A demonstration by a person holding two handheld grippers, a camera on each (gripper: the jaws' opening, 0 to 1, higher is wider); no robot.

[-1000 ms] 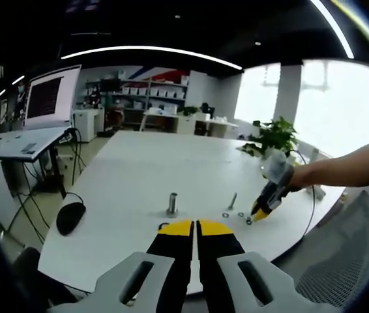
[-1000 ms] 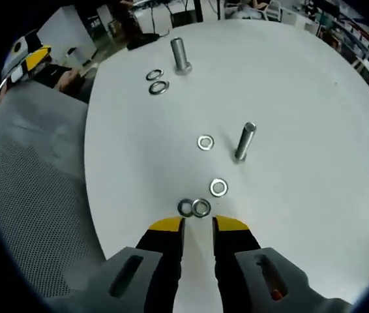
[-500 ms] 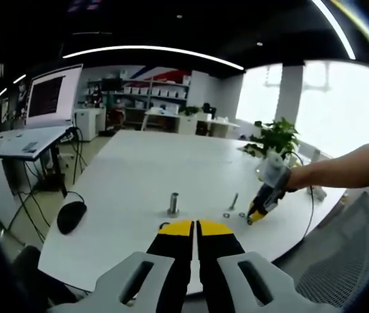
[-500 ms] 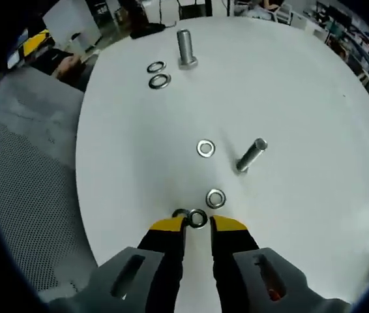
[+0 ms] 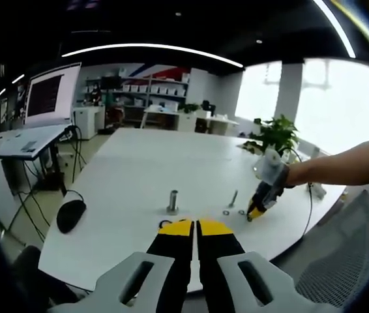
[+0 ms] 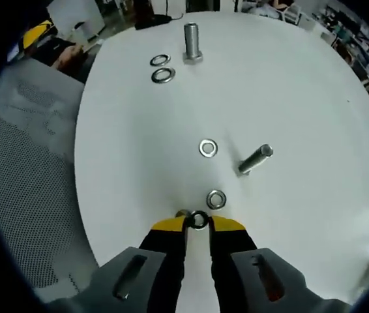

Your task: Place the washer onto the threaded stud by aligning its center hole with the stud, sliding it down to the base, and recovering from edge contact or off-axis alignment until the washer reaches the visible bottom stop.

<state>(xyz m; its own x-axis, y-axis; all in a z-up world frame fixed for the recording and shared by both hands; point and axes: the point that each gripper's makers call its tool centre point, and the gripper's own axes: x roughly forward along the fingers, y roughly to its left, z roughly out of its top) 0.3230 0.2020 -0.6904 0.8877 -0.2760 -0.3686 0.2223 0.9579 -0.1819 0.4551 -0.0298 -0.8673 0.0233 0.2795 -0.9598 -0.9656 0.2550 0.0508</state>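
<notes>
In the right gripper view my right gripper (image 6: 199, 223) is low over the white table (image 6: 302, 85), and its yellow tips have closed against both sides of a small steel washer (image 6: 199, 219). A second washer (image 6: 182, 213) peeks out beside the left tip. Two more washers (image 6: 216, 199) (image 6: 208, 148) lie ahead, near a thin threaded stud (image 6: 255, 160). A thick stud (image 6: 192, 42) stands at the far end with two washers (image 6: 162, 68) beside it. In the left gripper view my left gripper (image 5: 194, 225) is shut and holds nothing, short of the thick stud (image 5: 172, 201). The right gripper (image 5: 256, 212) reaches in from the right.
A grey mesh chair (image 6: 34, 182) sits off the table's edge on the left of the right gripper view. In the left gripper view a black mouse (image 5: 71, 215) lies at the table's left end, and a screen (image 5: 47, 94) on a side desk stands beyond it.
The right gripper has moved forward to the nearest washer, and its jaws have narrowed onto it. The left gripper has barely moved.
</notes>
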